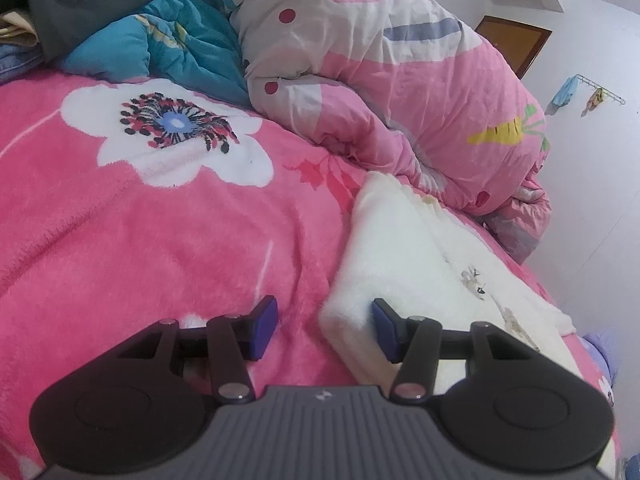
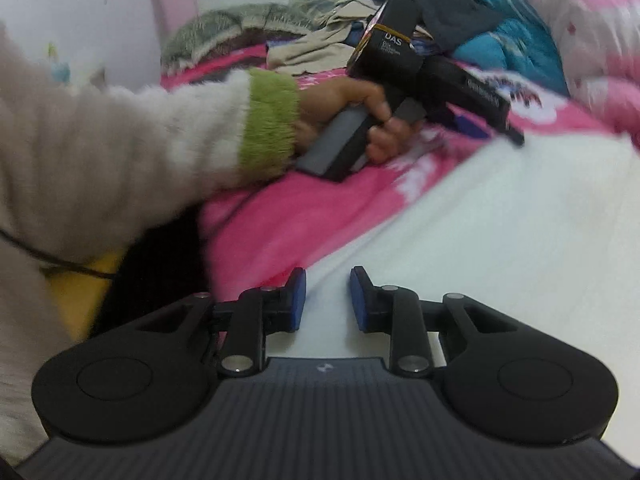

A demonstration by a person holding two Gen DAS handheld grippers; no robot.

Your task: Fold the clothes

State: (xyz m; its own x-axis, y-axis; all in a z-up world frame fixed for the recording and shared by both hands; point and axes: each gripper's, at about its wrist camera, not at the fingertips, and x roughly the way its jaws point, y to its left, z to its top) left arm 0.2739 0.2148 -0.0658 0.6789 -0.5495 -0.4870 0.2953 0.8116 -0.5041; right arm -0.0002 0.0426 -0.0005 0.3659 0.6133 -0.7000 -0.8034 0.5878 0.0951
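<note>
A white fluffy garment (image 1: 424, 256) lies folded on the pink flowered blanket (image 1: 120, 220). My left gripper (image 1: 324, 326) is open just above the blanket. Its right pad (image 1: 382, 330) rests over the garment's near left corner, and its left pad is over bare blanket. In the right wrist view the same white garment (image 2: 500, 240) fills the right half, blurred. My right gripper (image 2: 328, 300) hovers open over the garment's edge, with white fabric showing in the narrow gap between its fingers. A hand (image 2: 360, 98) in a cream sleeve with a green cuff holds the left gripper's handle.
A bunched pink quilt with carrot prints (image 1: 400, 80) and a teal quilt (image 1: 180, 44) lie behind the garment. Loose clothes (image 2: 320, 48) are piled at the bed's far end. A white wall, a wooden door (image 1: 516, 40) and a wall rack (image 1: 592, 92) stand beyond the bed.
</note>
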